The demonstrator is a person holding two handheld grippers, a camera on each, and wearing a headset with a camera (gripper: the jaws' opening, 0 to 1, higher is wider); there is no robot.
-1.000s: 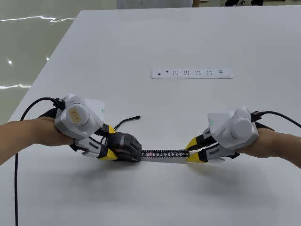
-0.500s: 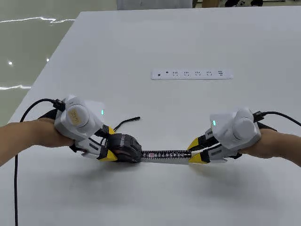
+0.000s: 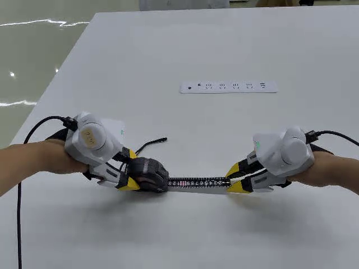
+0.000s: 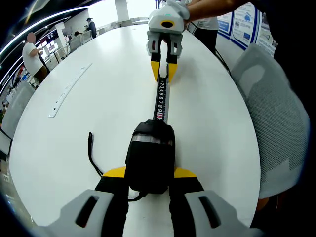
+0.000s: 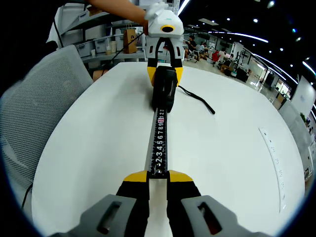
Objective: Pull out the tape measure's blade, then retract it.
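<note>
The fingers (image 4: 114, 173) of the left gripper (image 4: 150, 178) pinch the black tape measure (image 4: 150, 153) from both sides. It rests low on the white table (image 3: 224, 45) near the person's edge. The fingers (image 5: 136, 177) of the right gripper (image 5: 158, 180) are pressed together on the tip of the blade (image 5: 159, 143). The blade runs straight between the two grippers with its numerals facing up. A black wrist strap (image 3: 151, 144) trails from the tape measure. A white power strip (image 3: 229, 87) lies well apart, farther across the table.
</note>
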